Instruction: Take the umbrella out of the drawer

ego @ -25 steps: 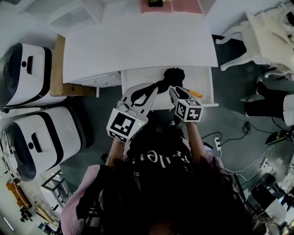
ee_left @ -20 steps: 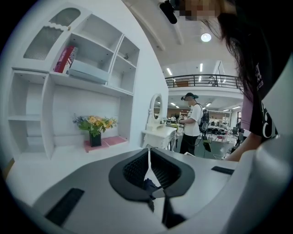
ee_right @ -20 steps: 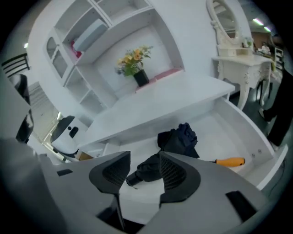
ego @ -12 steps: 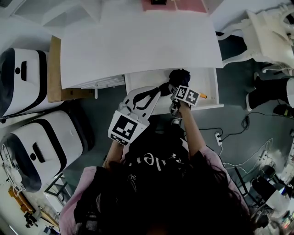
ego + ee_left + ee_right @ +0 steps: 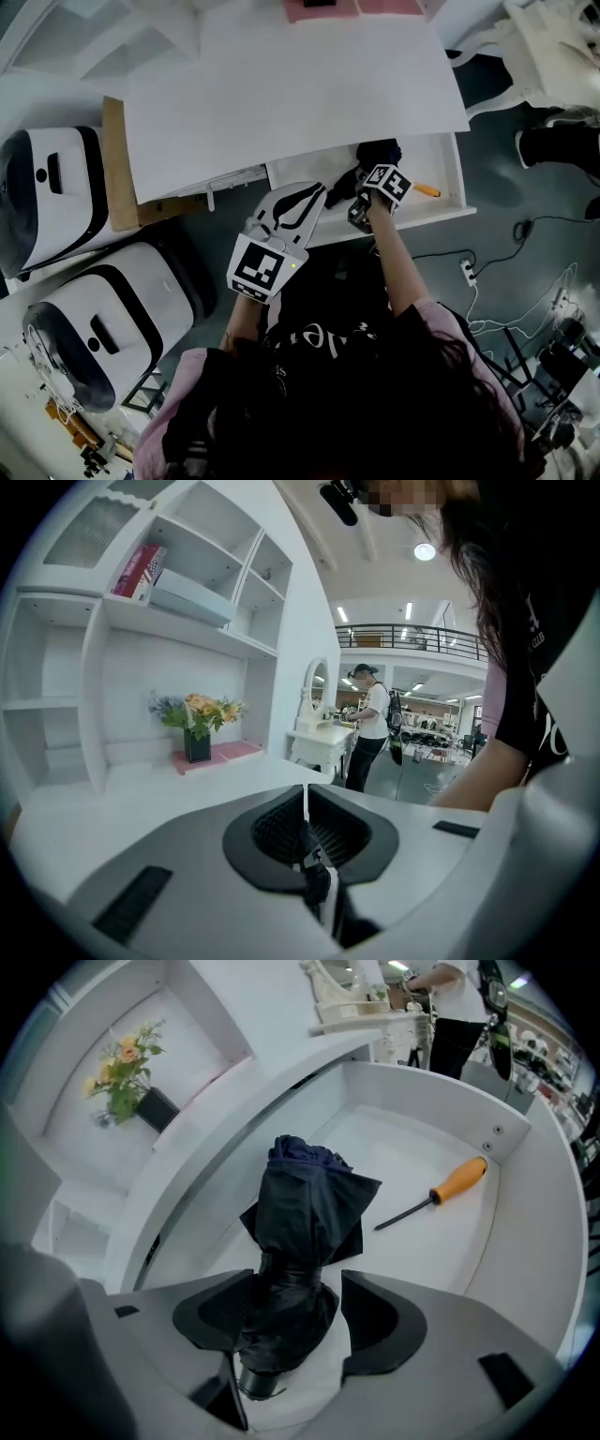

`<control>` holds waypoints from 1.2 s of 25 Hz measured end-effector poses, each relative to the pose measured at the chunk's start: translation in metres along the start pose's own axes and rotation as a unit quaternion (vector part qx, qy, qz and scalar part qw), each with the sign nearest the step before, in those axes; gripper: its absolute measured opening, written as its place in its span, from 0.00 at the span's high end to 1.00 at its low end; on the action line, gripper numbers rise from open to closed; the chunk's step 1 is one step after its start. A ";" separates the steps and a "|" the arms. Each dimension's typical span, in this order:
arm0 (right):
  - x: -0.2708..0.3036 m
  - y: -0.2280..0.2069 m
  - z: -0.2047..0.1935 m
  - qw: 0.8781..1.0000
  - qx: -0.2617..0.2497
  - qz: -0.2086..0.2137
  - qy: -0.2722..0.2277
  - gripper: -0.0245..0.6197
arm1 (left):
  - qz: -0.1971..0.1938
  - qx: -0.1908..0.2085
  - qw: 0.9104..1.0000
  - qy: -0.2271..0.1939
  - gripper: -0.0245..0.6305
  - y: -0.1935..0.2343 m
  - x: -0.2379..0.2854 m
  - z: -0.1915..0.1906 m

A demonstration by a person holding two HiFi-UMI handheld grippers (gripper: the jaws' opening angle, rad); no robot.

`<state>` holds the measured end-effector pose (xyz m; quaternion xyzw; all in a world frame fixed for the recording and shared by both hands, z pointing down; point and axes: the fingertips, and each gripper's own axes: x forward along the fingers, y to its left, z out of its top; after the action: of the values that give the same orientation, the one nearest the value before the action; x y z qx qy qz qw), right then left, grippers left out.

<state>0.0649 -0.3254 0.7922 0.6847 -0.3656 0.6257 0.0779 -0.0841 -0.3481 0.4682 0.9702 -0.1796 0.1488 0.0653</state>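
Note:
A folded black umbrella [image 5: 309, 1213] lies in the open white drawer [image 5: 422, 1251], its handle end toward me. My right gripper [image 5: 291, 1283] points steeply down over it, and its jaws are opening with the umbrella's lower part between them and a gap on the right side. From the head view the right gripper [image 5: 367, 187] sits over the umbrella [image 5: 377, 152] in the drawer [image 5: 441, 164]. Just left of the drawer's middle, my left gripper [image 5: 317, 192] hovers at the front edge. Its jaws [image 5: 305, 794] are shut, and that view looks across the desk top.
An orange-handled screwdriver [image 5: 441, 1190] lies in the drawer right of the umbrella. The white desk top [image 5: 281, 84] overhangs the drawer's back. Flowers [image 5: 194, 719] stand at the desk's rear. Two white machines [image 5: 56, 187] sit left. A power strip [image 5: 466, 272] and cables lie at right.
My right gripper has dropped from in front of the drawer down into it, rolled, and opened its jaws around the umbrella. The left gripper has edged lower beside the drawer front.

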 end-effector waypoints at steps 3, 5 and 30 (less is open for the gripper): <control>0.001 0.006 0.002 1.000 0.010 -0.014 0.003 0.53 | -0.005 0.004 1.000 0.005 0.93 0.004 0.005 -0.001; 0.004 0.008 0.002 1.000 0.015 -0.019 0.004 0.53 | -0.009 0.004 1.000 0.008 0.93 0.005 0.008 -0.002; 0.038 0.024 0.002 0.996 0.066 0.059 -0.001 0.53 | -0.012 0.011 0.999 0.046 0.93 0.006 0.006 -0.029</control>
<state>0.0501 -0.3591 0.8177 0.6663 -0.3631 0.6513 -0.0052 -0.0889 -0.3508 0.4981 0.9651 -0.1635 0.1941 0.0646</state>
